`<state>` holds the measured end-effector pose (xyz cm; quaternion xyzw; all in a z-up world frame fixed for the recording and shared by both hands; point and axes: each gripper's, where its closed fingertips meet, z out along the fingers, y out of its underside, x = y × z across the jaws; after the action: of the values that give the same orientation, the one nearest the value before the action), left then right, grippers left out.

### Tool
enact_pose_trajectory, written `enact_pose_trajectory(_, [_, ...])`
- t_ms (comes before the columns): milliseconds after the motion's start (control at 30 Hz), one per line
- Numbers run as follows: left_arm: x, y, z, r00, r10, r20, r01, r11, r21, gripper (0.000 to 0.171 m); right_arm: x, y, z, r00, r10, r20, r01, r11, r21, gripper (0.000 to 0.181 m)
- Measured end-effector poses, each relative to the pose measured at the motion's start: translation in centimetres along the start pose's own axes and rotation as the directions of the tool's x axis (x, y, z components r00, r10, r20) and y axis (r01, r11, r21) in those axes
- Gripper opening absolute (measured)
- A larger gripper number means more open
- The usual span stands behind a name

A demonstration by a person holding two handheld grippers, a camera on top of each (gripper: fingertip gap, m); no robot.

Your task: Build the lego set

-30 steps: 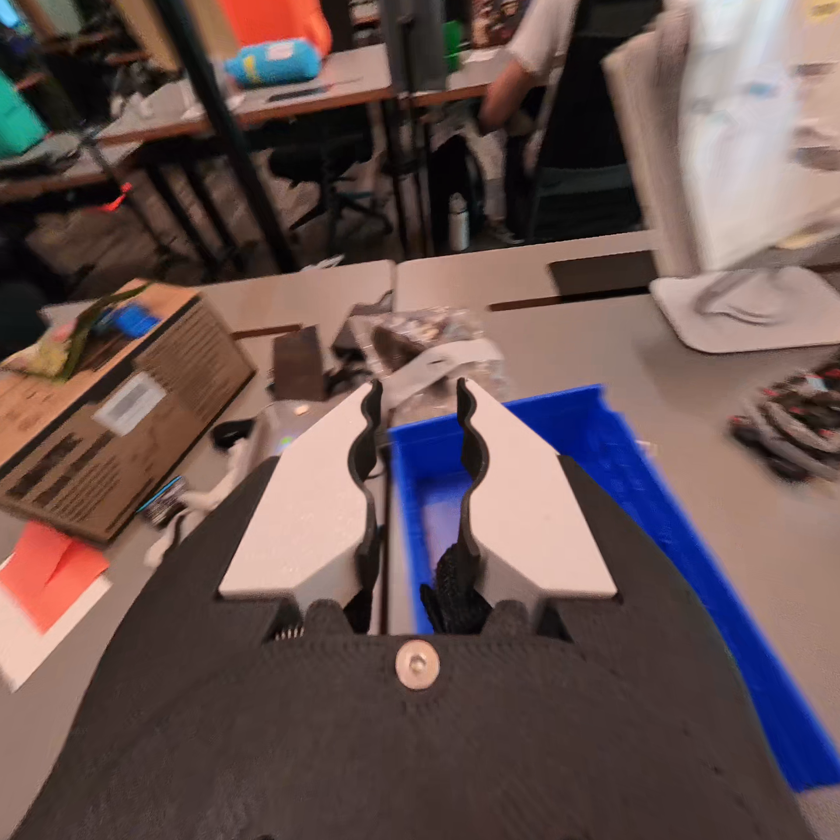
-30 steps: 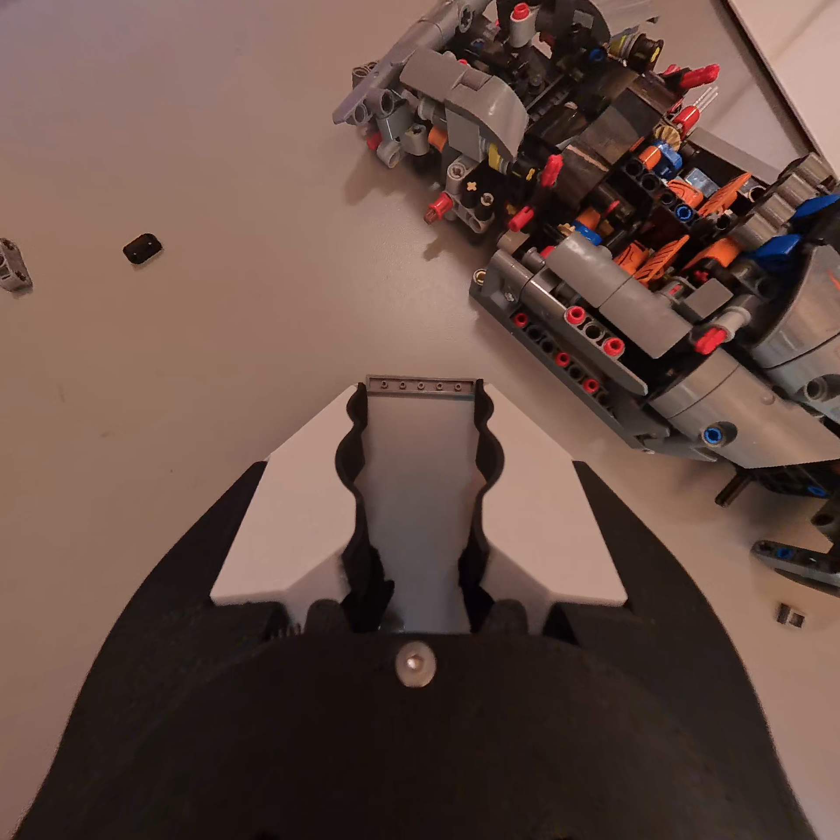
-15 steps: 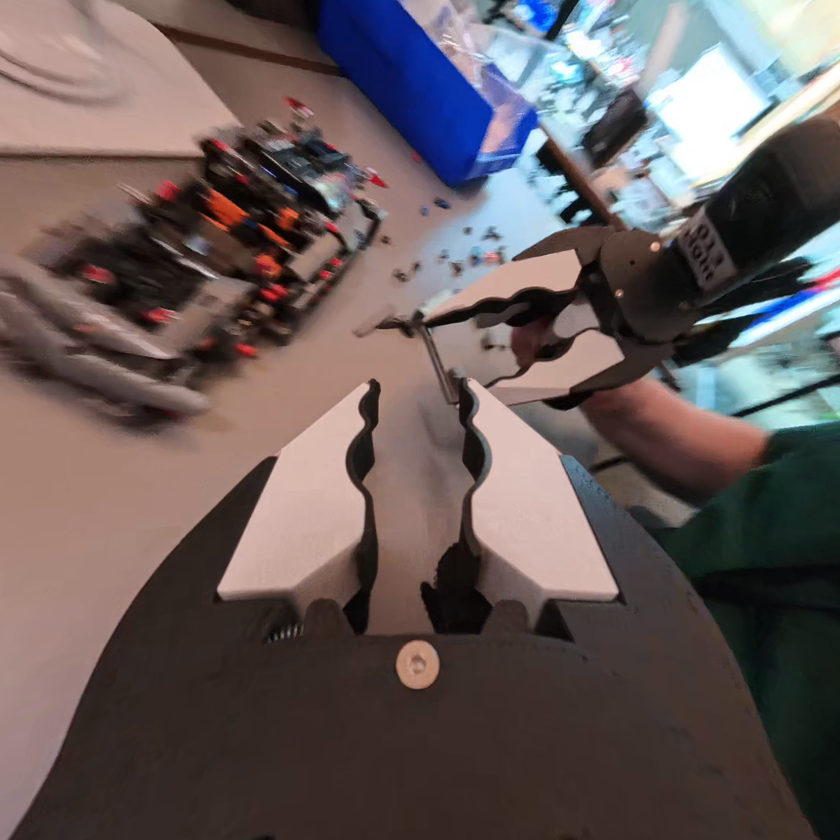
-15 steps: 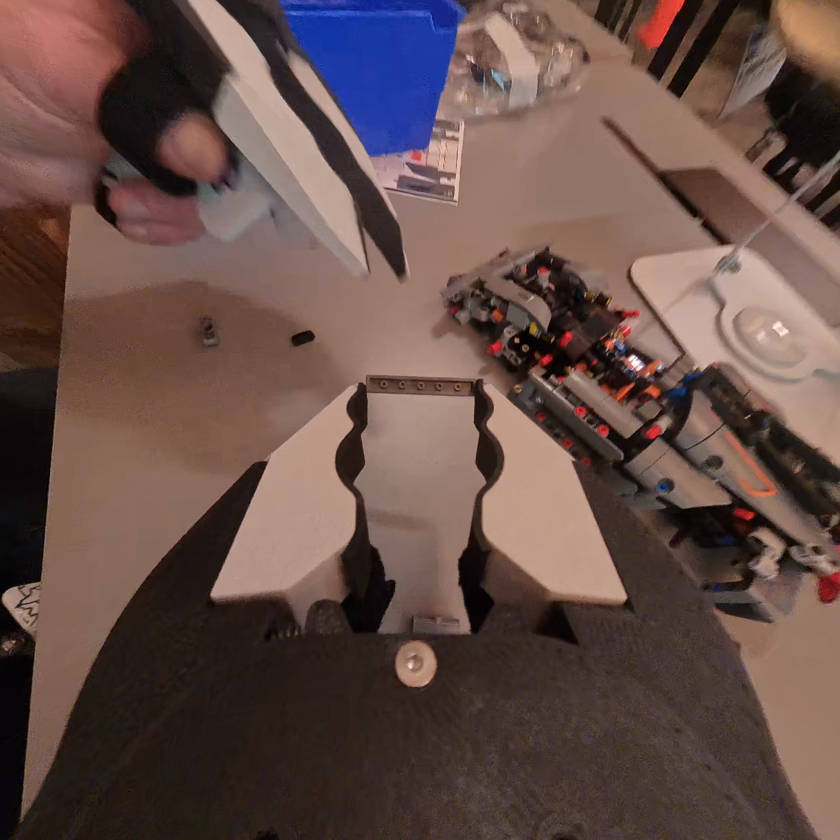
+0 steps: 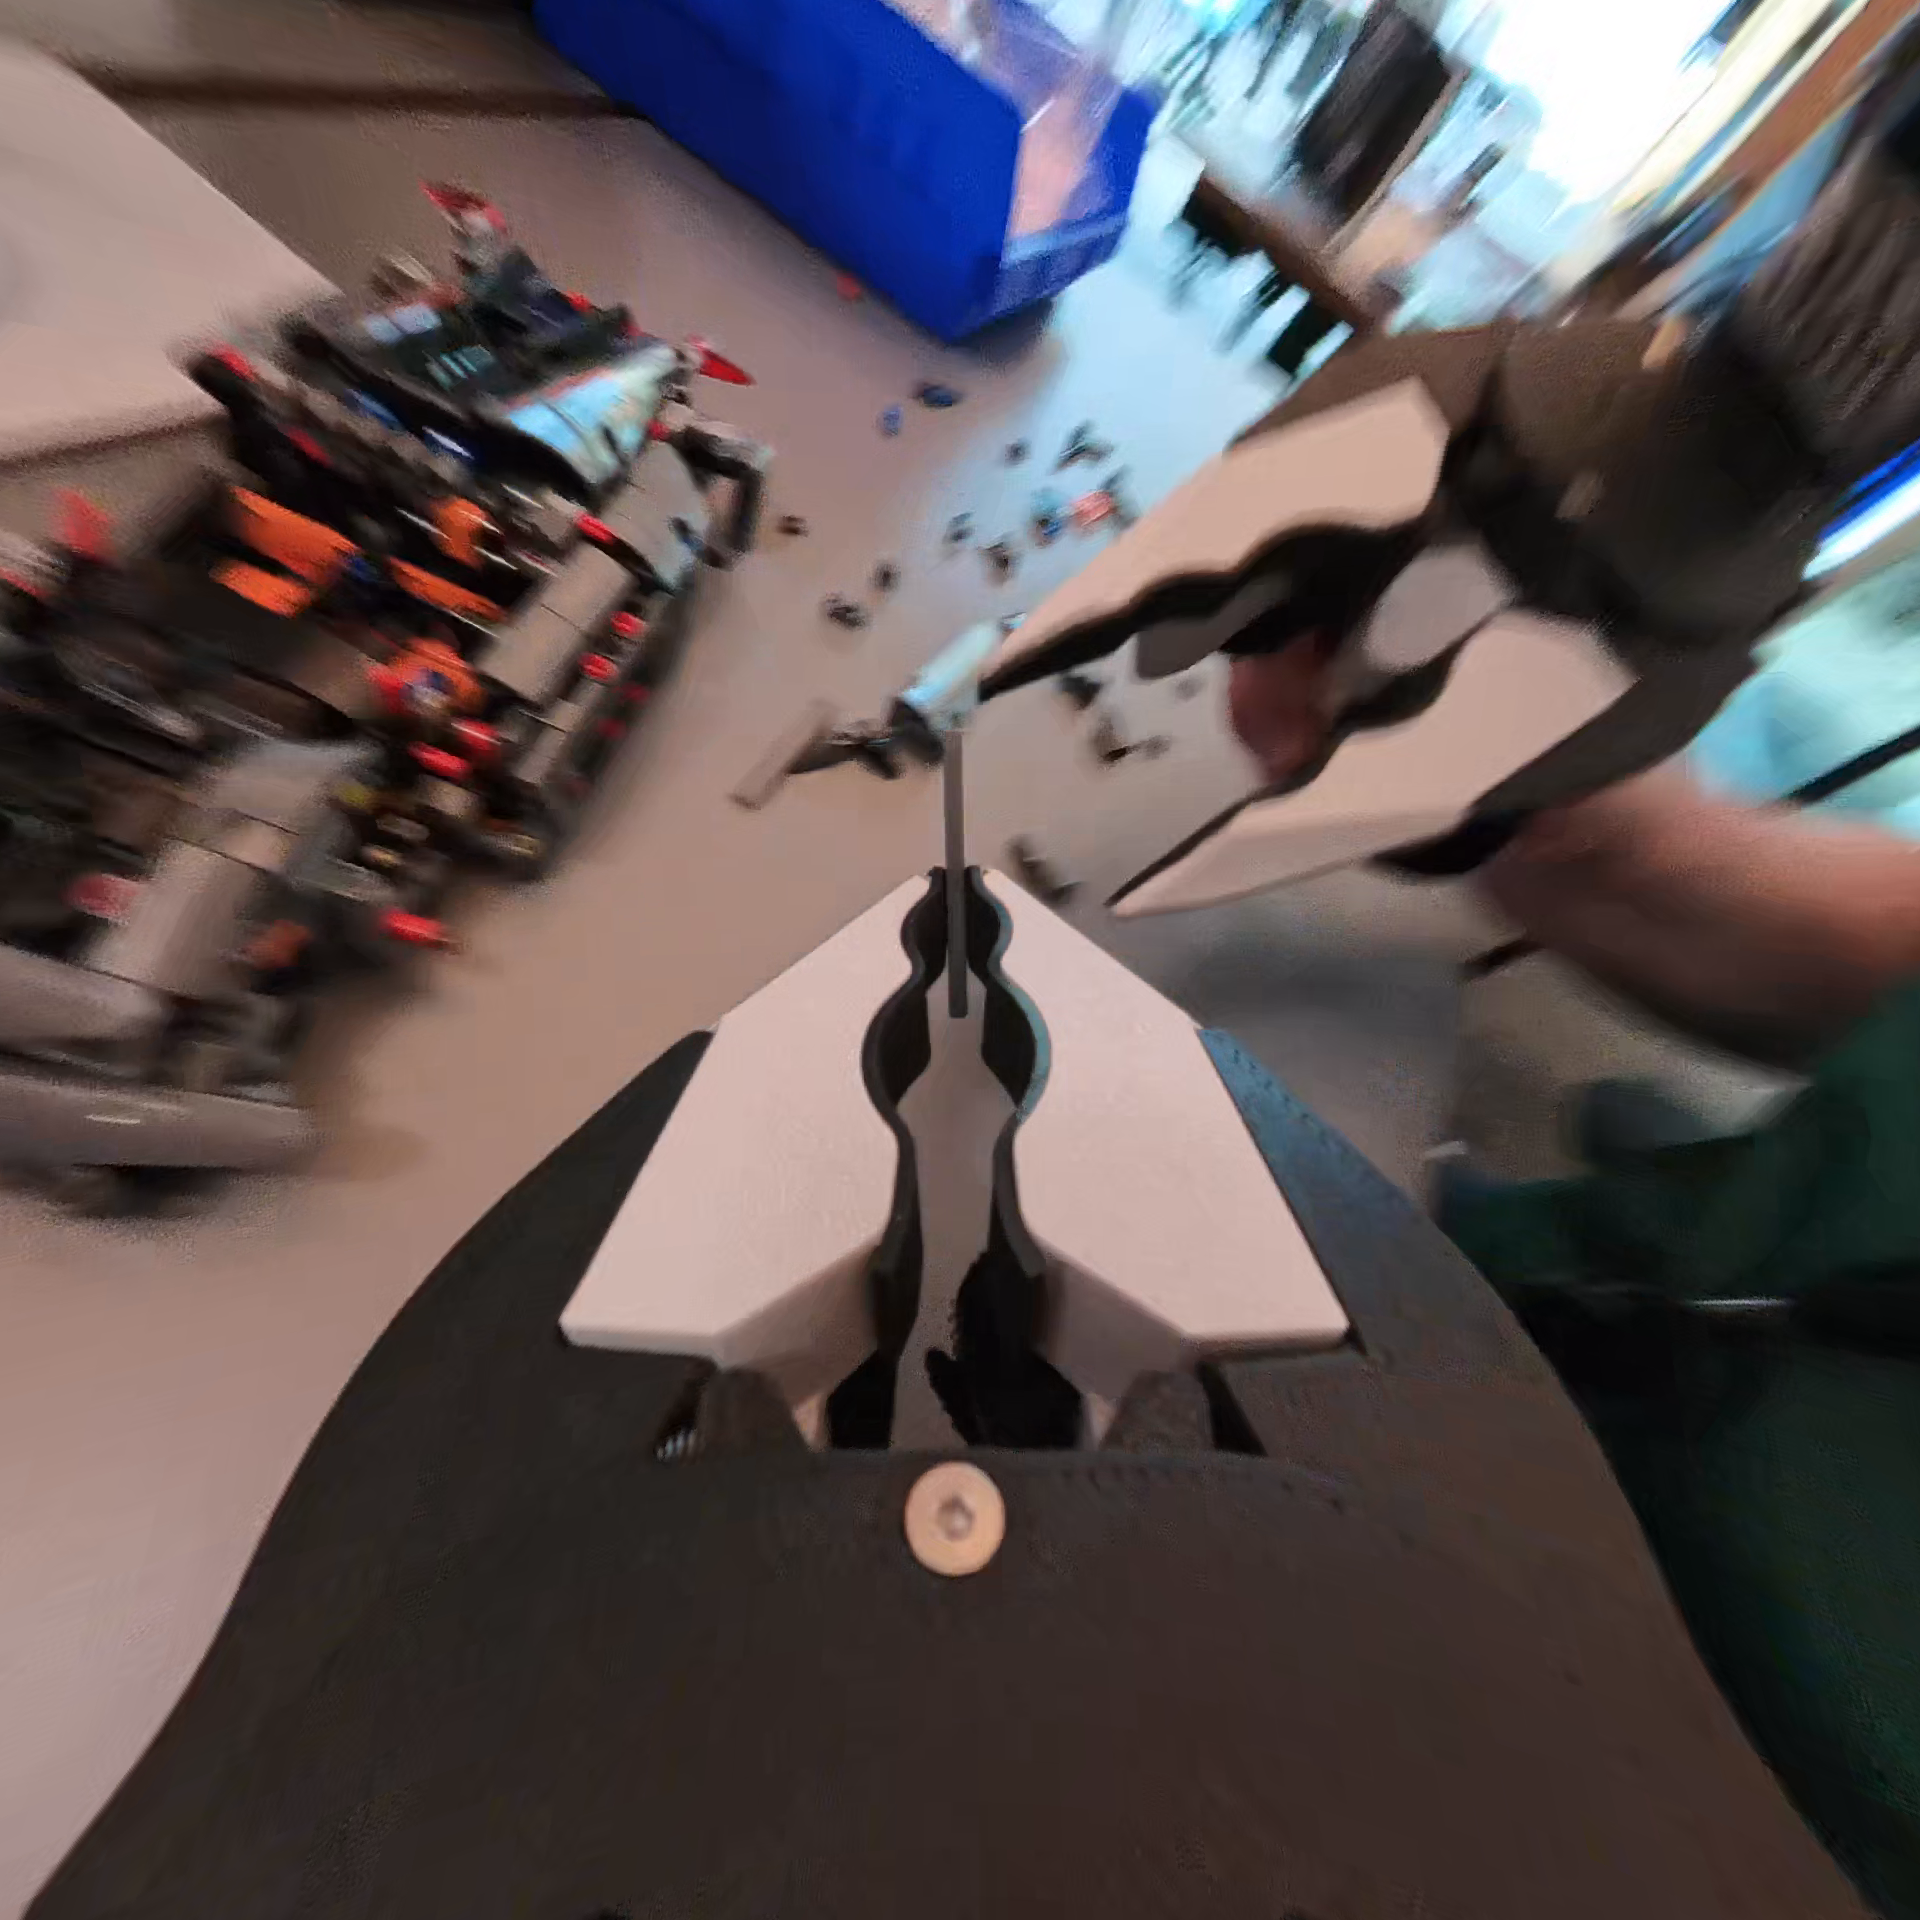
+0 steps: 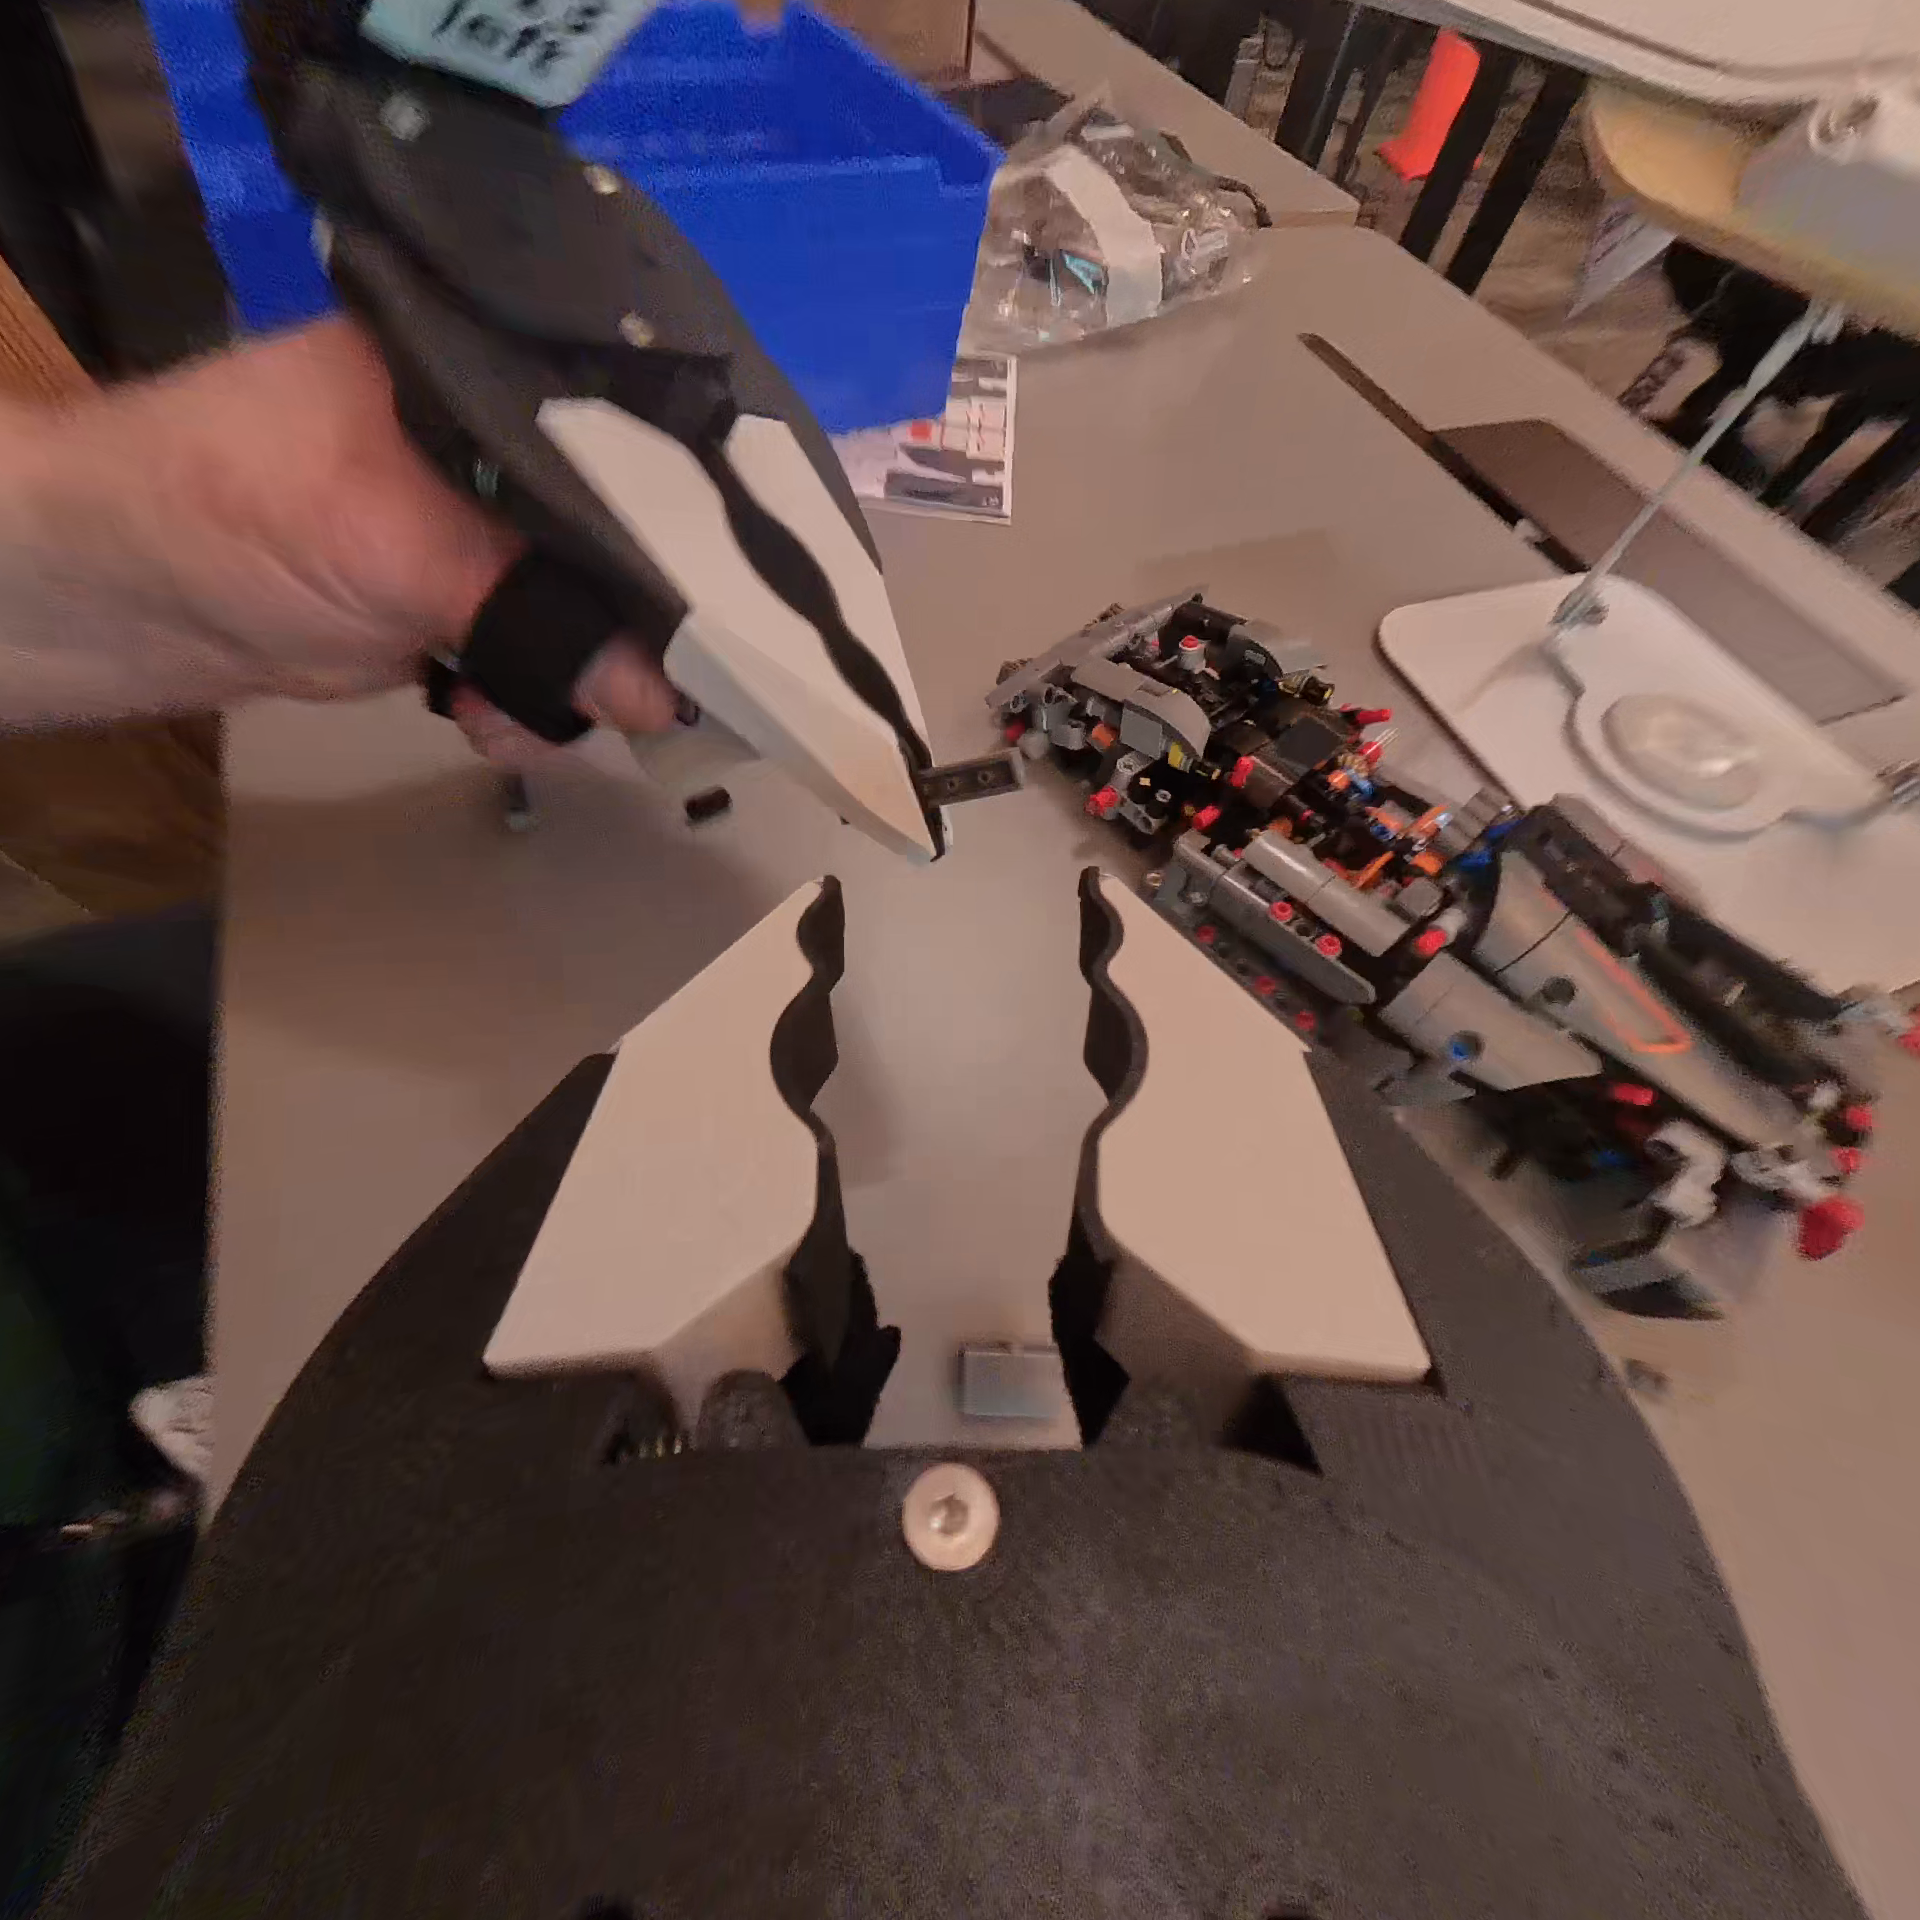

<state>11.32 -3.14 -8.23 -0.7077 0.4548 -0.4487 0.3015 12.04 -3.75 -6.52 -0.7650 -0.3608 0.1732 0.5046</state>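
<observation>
The left gripper (image 5: 954, 894) pinches a thin grey plate (image 5: 955, 883) at its tips; the right gripper (image 6: 956, 894) gapes empty just beside it. Carry the plate level to the model (image 6: 1455, 914) ahead, aligning studs before pressing.

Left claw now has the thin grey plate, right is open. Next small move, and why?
Probably carry the thin grey plate over to the lego model. The left claw pinches it edge-on at its tips, the right claw stands open and empty, and the model lies just past the plate.
</observation>
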Motion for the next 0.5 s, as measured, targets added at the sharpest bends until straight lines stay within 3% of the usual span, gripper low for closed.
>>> enact_pose_trajectory(67, [-1.3, -0.3, -0.2, 0.937, 0.286, 0.2, -0.272, 0.957, -0.095, 0.0, 0.3, -0.8, -0.6, 0.986, 0.149, 0.081, -0.153, 0.987, 0.043, 0.041])
enact_pose_trajectory(133, [-2.3, -0.9, -0.5, 0.786, 0.525, 0.326, -0.476, 0.851, -0.224, 0.0, 0.6, -1.4, -0.8, 0.954, 0.253, 0.159, -0.264, 0.963, 0.053, 0.039])
enact_pose_trajectory(200, [-2.5, -1.7, -0.6, 0.628, 0.681, 0.376, -0.611, 0.731, -0.303, 0.0, 1.3, -1.3, -0.6, 0.934, 0.306, 0.184, -0.316, 0.948, 0.03, 0.037])
enact_pose_trajectory(433, [-2.0, -3.1, 0.1, 0.336, 0.864, 0.376, -0.781, 0.478, -0.401, 0.0, 0.9, -1.5, 0.7, 0.84, 0.421, 0.342, -0.448, 0.894, -0.001, 0.021])
enact_pose_trajectory(500, [-2.0, -2.9, 0.7, 0.294, 0.888, 0.354, -0.796, 0.432, -0.423, 0.0, 1.0, -1.4, 0.9, 0.827, 0.437, 0.354, -0.466, 0.885, -0.004, 0.018])
